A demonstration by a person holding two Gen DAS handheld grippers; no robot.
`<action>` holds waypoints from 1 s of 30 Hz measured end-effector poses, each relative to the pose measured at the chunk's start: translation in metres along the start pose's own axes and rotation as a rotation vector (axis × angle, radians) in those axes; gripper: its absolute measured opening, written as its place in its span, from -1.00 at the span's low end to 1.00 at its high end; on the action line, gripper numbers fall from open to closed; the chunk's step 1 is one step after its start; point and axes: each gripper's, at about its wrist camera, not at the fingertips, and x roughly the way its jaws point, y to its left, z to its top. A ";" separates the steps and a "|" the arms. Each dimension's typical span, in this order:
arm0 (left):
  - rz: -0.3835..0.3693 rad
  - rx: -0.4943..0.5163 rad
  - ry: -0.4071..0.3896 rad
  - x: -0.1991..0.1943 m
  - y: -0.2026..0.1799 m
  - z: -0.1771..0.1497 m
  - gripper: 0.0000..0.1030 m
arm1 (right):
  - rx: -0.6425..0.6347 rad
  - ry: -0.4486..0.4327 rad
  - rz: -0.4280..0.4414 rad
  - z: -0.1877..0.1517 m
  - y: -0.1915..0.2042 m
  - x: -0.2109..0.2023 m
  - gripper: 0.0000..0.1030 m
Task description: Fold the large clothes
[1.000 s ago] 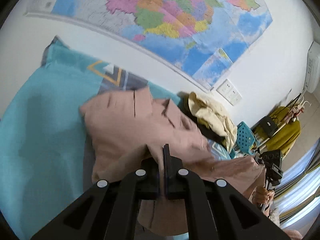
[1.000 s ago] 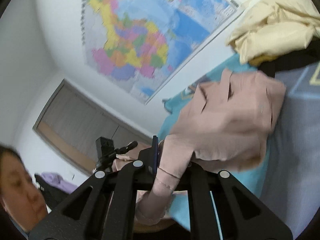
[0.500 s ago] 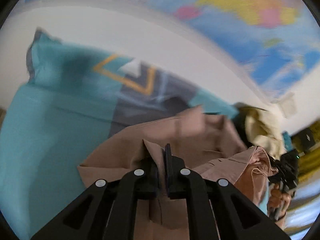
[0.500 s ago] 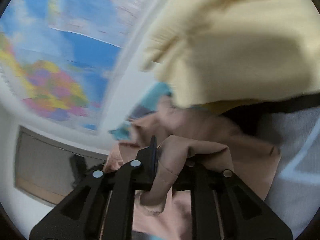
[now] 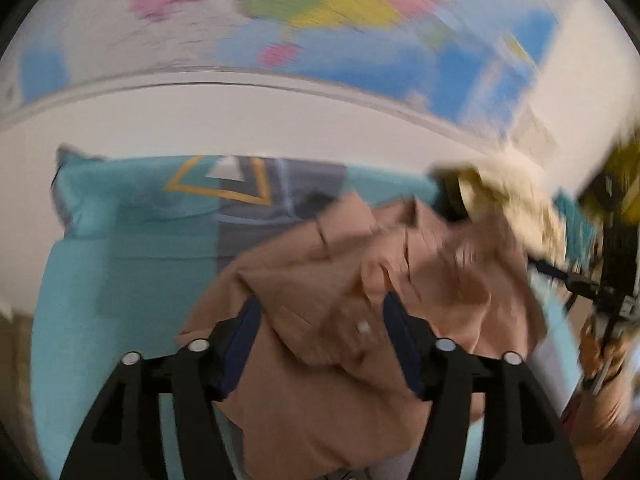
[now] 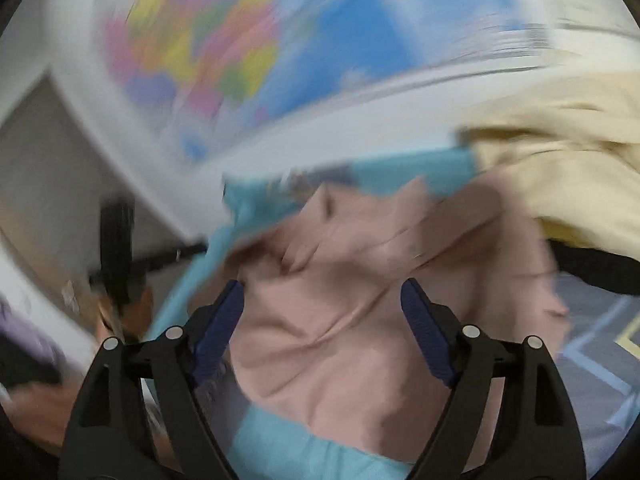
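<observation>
A dusty-pink garment [image 5: 344,280] lies bunched on the teal and grey bed cover [image 5: 120,264]. My left gripper [image 5: 322,300] is opening just over the heap; folds of pink cloth sit loose between its blue pads, which do not press them. In the right wrist view the same pink garment [image 6: 360,280] lies crumpled on the teal cover [image 6: 400,172]. My right gripper [image 6: 322,286] is opening too, its jaws wide apart above the cloth with fabric slack between them. Both views are blurred by motion.
A cream-yellow garment [image 6: 560,168] and a dark one [image 6: 592,264] are piled at the head of the bed beside the pink one. A coloured map [image 5: 320,8] hangs on the white wall behind. Yellow clothes [image 5: 624,184] hang at the far right.
Both grippers were shut on pink cloth and have let it go, their jaws now wide. Both moved toward the wall, and the garment has dropped into a heap.
</observation>
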 end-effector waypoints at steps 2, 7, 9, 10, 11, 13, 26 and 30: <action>0.082 0.067 0.040 0.018 -0.015 -0.003 0.26 | -0.124 0.083 -0.054 -0.008 0.025 0.035 0.55; 0.166 0.056 0.139 0.062 -0.017 0.001 -0.35 | -0.205 0.198 -0.149 -0.019 0.032 0.096 -0.23; 0.193 0.015 0.152 0.072 -0.007 0.009 -0.82 | -0.198 0.214 -0.162 -0.016 0.028 0.104 -0.83; 0.190 -0.003 0.139 0.072 -0.002 0.016 -0.91 | -0.207 0.184 -0.166 -0.012 0.026 0.101 -0.83; 0.178 -0.018 0.127 0.070 0.001 0.020 -0.92 | -0.203 0.155 -0.168 -0.007 0.026 0.097 -0.84; 0.133 -0.074 0.082 0.060 0.011 0.037 -0.92 | -0.179 0.082 -0.173 0.014 0.025 0.085 -0.85; 0.203 -0.097 0.018 0.056 0.026 0.043 -0.06 | -0.021 0.181 -0.234 0.040 -0.031 0.158 -0.40; 0.168 -0.095 0.013 0.039 0.039 0.019 0.10 | -0.087 0.080 -0.188 0.036 -0.018 0.100 0.19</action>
